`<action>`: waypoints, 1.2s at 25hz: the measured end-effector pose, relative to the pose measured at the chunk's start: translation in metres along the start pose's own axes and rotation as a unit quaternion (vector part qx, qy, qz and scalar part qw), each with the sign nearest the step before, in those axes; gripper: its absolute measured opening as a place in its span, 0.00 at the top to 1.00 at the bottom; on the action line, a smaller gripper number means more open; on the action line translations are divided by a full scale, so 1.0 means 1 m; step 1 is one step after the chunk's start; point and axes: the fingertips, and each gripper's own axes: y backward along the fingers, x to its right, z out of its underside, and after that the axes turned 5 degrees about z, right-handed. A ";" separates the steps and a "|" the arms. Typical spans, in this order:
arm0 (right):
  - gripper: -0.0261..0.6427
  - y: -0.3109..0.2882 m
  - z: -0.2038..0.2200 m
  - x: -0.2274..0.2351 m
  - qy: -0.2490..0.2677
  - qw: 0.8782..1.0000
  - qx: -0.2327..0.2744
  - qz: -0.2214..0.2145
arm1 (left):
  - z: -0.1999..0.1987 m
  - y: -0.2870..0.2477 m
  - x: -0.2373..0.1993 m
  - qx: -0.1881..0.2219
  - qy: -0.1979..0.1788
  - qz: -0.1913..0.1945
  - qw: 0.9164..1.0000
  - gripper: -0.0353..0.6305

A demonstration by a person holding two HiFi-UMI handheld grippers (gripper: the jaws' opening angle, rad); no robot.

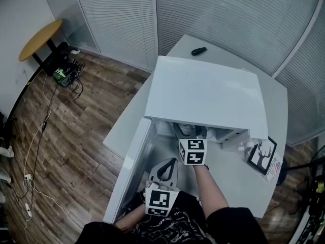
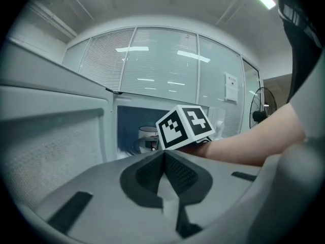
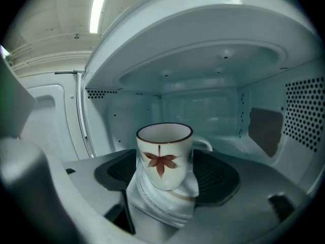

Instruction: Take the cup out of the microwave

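Observation:
A white cup (image 3: 165, 154) with a red leaf and a dark rim stands on the glass turntable (image 3: 167, 212) inside the white microwave (image 1: 205, 93). My right gripper (image 3: 166, 160) is inside the cavity, open, with a dark pad on either side of the cup and the cup's handle pointing to the back right. In the head view only its marker cube (image 1: 192, 151) and the person's forearm show. My left gripper (image 1: 169, 164) hangs back near the person's body, shut and empty. From the left gripper view the cup (image 2: 148, 138) shows behind that cube (image 2: 184, 126).
The microwave door (image 1: 132, 166) stands swung open at the left, close beside my left gripper. On the white table (image 1: 277, 100) lie a small black object (image 1: 198, 51) at the back and a deer picture card (image 1: 262, 155) at the right. Cables trail over the wooden floor (image 1: 76, 136).

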 end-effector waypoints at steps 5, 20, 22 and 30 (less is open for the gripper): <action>0.46 -0.008 -0.002 0.001 -0.001 1.000 -0.003 0.006 | 0.004 -0.001 -0.003 -0.004 0.011 -0.003 1.000 0.94; 0.39 -0.022 -0.002 -0.002 0.003 0.999 -0.018 0.034 | 0.007 0.000 -0.008 -0.008 0.024 -0.009 1.000 0.94; 0.39 -0.026 -0.003 -0.002 -0.001 0.999 -0.021 0.035 | 0.007 0.001 -0.011 -0.007 0.027 -0.013 1.000 0.94; 0.39 -0.036 -0.001 0.001 -0.011 0.998 -0.028 0.047 | 0.007 0.001 -0.014 -0.004 0.027 -0.016 0.999 0.94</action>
